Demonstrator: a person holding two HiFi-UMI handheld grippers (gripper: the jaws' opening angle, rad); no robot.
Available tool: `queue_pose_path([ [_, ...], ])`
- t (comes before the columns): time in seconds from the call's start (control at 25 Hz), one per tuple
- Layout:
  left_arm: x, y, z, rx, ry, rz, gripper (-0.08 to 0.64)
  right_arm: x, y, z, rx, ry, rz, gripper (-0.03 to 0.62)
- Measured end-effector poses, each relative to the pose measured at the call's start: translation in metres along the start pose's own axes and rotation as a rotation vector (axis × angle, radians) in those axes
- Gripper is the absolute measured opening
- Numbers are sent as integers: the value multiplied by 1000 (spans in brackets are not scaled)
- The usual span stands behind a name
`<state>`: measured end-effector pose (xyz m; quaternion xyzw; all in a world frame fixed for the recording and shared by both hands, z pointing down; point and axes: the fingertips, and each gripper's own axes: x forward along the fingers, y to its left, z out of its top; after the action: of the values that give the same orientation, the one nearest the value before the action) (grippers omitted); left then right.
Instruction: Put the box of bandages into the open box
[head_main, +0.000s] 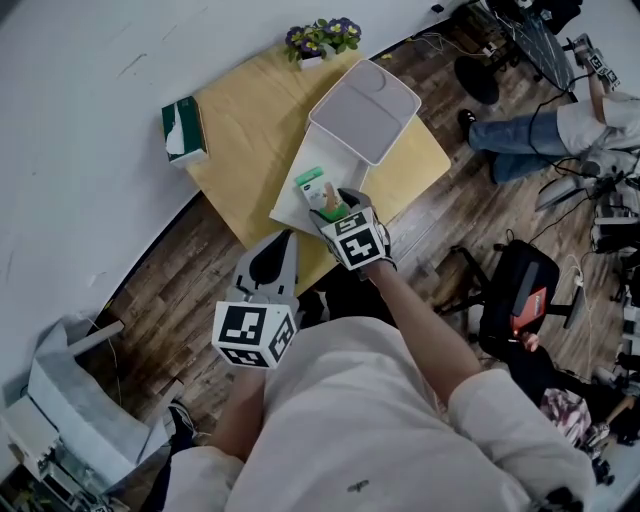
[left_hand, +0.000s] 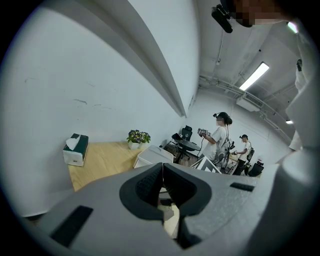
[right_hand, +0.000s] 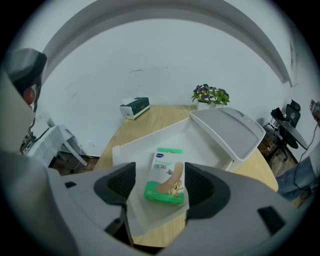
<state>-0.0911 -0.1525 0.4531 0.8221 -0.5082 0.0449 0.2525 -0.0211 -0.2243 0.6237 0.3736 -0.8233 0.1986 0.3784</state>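
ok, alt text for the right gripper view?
The right gripper has its jaws apart, framing a green-and-white box of bandages that lies flat inside the open white box, whose lid is swung back at right. Behind, on the wooden table by a white wall, are a tissue box and potted flowers.

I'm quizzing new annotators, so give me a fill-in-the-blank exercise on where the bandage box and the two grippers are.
The box of bandages lies ____ the open box.
The right gripper hangs over it with its jaws ____, gripping nothing.
The left gripper has its jaws ____, with nothing between them.
Missing words: inside; apart; shut.
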Motion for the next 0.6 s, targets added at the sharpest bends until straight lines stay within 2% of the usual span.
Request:
queue_pose_path([
  [0.24,-2,-4,-3,2,-4,1,6,-18,1,3,-15,-29,-7,284],
  [0.6,-2,-7,-1,17,-6,3,6,-56,9,9,34,-98,5,222],
])
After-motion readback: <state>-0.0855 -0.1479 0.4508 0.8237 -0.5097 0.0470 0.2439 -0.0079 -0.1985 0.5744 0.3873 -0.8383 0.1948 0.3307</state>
